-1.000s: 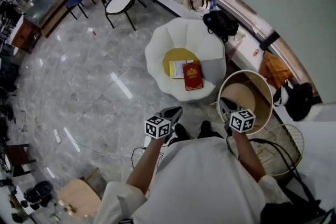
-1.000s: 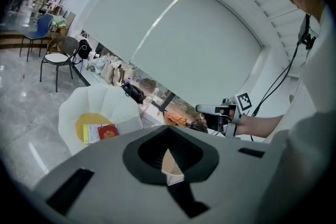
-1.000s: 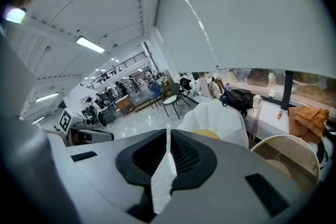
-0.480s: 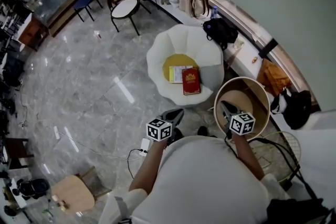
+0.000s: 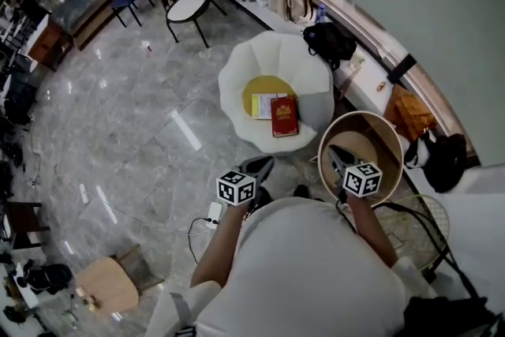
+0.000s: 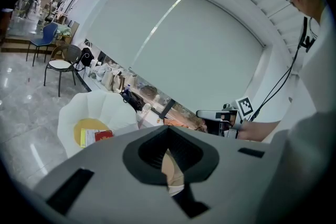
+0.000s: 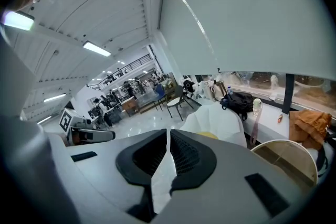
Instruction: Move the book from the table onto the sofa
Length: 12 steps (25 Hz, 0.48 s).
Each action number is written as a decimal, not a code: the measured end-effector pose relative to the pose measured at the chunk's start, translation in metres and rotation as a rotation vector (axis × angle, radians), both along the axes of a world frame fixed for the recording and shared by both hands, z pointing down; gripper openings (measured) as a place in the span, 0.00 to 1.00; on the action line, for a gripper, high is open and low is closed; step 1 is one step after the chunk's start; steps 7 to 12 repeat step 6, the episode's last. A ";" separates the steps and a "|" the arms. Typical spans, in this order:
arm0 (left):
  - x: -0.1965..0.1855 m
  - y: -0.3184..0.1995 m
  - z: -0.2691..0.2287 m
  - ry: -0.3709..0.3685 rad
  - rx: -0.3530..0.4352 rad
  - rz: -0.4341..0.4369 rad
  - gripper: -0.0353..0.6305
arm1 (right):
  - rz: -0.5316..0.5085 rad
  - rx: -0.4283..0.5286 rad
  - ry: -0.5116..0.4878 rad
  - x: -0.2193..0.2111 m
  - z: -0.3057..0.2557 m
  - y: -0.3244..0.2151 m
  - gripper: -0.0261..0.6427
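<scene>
The red book (image 5: 284,116) lies flat on the seat of the white petal-shaped sofa (image 5: 237,73), next to a yellow cushion (image 5: 260,86) and a pale sheet (image 5: 263,105). The round tan table (image 5: 387,140) stands to the sofa's right. My left gripper (image 5: 259,166) is shut and empty, held in the air short of the sofa's front edge. Just as empty, my right gripper (image 5: 340,159) stays shut over the table's near rim. In the left gripper view the book (image 6: 104,135) shows on the sofa (image 6: 100,110) beyond the shut jaws (image 6: 168,138). The right gripper view shows its shut jaws (image 7: 168,138).
A black bag (image 5: 331,37) lies on the window ledge behind the sofa, with more bags along it. A dark chair (image 5: 186,2) stands on the grey marble floor at the far left. A wire basket (image 5: 430,217) sits to my right. A small wooden stool (image 5: 102,286) is at the lower left.
Both grippers have shifted a little along with my body and stay shut and empty. The red book lies where it was on the sofa.
</scene>
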<state>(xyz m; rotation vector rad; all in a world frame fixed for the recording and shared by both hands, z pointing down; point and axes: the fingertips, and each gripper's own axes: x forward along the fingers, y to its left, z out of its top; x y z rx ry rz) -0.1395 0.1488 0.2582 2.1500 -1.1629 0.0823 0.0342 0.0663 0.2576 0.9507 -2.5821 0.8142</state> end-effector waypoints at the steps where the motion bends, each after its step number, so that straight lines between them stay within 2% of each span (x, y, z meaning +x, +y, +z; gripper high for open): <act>1: 0.000 -0.001 -0.001 -0.003 0.002 0.002 0.06 | -0.002 0.002 0.001 0.001 -0.001 -0.001 0.11; 12: -0.002 -0.003 -0.006 -0.013 0.010 0.010 0.06 | 0.000 0.006 0.003 0.002 -0.002 -0.002 0.11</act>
